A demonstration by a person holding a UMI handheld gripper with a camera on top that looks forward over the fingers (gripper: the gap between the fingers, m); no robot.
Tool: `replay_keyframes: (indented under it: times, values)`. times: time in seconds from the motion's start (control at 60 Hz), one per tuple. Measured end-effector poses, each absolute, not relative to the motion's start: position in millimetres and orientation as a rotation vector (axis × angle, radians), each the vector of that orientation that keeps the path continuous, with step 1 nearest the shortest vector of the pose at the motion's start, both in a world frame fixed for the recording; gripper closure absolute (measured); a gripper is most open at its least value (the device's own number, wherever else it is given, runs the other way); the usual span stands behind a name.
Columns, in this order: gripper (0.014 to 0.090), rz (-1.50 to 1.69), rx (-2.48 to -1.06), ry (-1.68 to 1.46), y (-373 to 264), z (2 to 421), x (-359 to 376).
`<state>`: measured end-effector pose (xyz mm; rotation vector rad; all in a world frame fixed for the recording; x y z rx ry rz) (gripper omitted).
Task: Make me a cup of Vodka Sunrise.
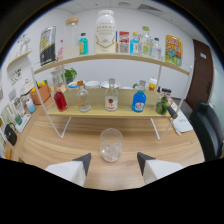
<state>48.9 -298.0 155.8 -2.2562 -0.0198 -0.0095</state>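
Gripper view: clear, empty-looking glass (110, 144) upright on wooden table (50, 145), just ahead of wide-open, empty claw (114, 162).

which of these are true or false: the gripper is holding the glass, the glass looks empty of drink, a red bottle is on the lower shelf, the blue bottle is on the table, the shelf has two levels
1. The gripper is holding the glass. False: its fingers are open, and the glass stands on the table just ahead of them.
2. The glass holds no coloured drink. True.
3. A red bottle stands on the lower shelf. True.
4. The blue bottle stands on the table. False: it is on the lower shelf, right of the clear bottle with the red label.
5. The shelf has two levels. True: an upper shelf also carries bottles.
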Motion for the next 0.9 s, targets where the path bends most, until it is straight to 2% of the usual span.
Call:
replay_keyframes:
  times: [0.283, 0.5, 0.717, 0.9]
  values:
    - [0.019, -0.048, -2.267, 0.022, -318, 152, 36]
    - [0.0191, 0.035, -2.236, 0.038, -330, 143, -23]
    - [0.0193, 0.134, -2.06, -0.005, -281, 172, -99]
    - [0.0193, 0.142, -1.944, -0.015, -212, 194, -130]
